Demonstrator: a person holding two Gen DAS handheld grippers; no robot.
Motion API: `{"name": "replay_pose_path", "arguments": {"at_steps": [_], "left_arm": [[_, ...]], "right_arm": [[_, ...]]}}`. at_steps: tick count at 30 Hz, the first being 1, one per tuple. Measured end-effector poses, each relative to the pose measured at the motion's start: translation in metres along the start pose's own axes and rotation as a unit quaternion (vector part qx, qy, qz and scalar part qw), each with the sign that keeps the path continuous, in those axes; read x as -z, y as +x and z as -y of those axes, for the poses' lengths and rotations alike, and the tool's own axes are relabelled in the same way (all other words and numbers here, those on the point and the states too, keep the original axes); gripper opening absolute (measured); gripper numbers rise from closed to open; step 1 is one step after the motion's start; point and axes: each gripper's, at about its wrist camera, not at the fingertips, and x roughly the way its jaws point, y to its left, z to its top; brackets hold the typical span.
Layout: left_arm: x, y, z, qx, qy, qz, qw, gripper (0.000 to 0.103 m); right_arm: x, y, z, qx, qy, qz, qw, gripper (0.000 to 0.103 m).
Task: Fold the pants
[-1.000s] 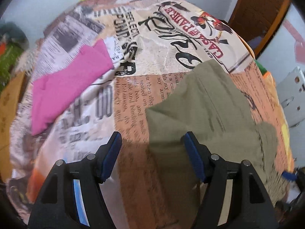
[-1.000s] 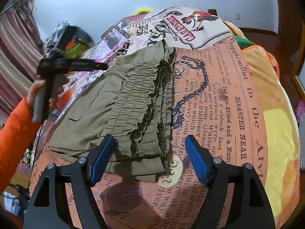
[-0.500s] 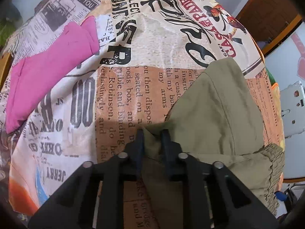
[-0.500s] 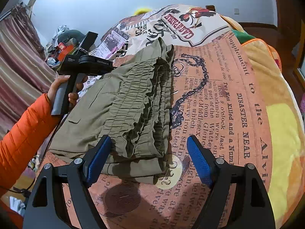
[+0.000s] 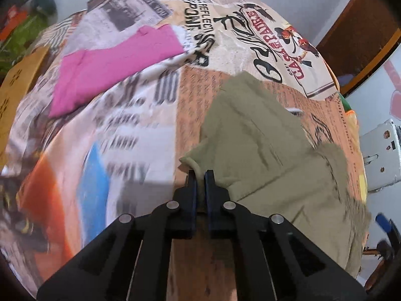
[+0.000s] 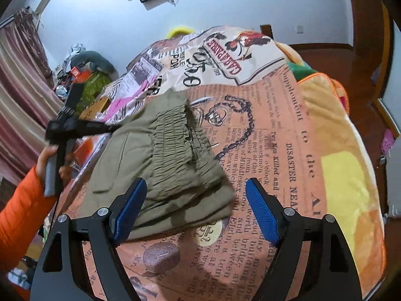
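inspector: olive pants point(image 6: 173, 155) lie partly folded on the newsprint-pattern blanket point(image 6: 283, 135), gathered waistband facing your right gripper point(image 6: 194, 210). confirm your left side.

operator: left is clamped, i think.

inspector: agreed. your left gripper point(image 5: 199, 175) has just been closing and its jaws are now pinched together on a hem corner of the pants point(image 5: 253, 145), with the cloth pulled up into a small fold at the tips. the frame is smeared there, so how much fabric sits between the pads i cannot tell.

operator: and the right?

inspector: your right gripper's blue pads point(image 6: 260, 213) stand wide apart, above the near edge of the waistband, one on either side of it, neither pressing the cloth. nothing is held there.

operator: anything else on the bed?

inspector: a pink garment point(image 5: 112, 67) lies flat on the blanket, well apart from the pants, on the far left in your left camera. your orange sleeve point(image 6: 22, 215) and hand point(image 6: 54, 160) on the left gripper's handle show at the left edge of the right camera.
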Motion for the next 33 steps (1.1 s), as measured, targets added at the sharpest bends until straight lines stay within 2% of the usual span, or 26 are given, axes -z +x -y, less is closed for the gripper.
{"name": "replay_pose_path", "arguments": {"at_steps": [6, 11, 17, 19, 22, 27, 30, 33], "left_arm": [[0.051, -0.035, -0.008, -0.019, -0.019, 0.024, 0.9993, 0.005], [0.093, -0.059, -0.012, -0.019, -0.047, 0.035, 0.9981, 0.005], [0.131, -0.08, -0.009, -0.025, -0.055, 0.051, 0.9968, 0.005], [0.138, -0.085, -0.009, -0.028, -0.051, 0.057, 0.9967, 0.006], [0.144, -0.088, -0.011, -0.035, -0.042, 0.062, 0.9966, 0.007], [0.148, -0.088, -0.023, -0.048, -0.041, 0.055, 0.9965, 0.009], [0.154, -0.085, -0.032, -0.073, -0.042, 0.048, 0.9953, 0.009], [0.162, -0.082, -0.042, -0.07, -0.046, 0.04, 0.9957, 0.009]], "right_arm": [[0.004, -0.01, -0.011, 0.003, -0.012, 0.007, 1.0, 0.078], [0.01, -0.008, -0.022, 0.007, -0.024, 0.003, 1.0, 0.078], [0.022, 0.008, -0.029, -0.003, -0.028, -0.025, 0.999, 0.075], [0.027, 0.017, -0.029, -0.001, -0.033, -0.036, 0.999, 0.064], [0.034, 0.027, -0.027, -0.002, -0.035, -0.05, 0.998, 0.056], [0.04, 0.032, -0.029, 0.009, -0.057, -0.043, 0.997, 0.051], [0.04, 0.032, -0.029, 0.021, -0.065, -0.036, 0.997, 0.049], [0.038, 0.033, -0.026, 0.034, -0.068, -0.034, 0.996, 0.048]]}}
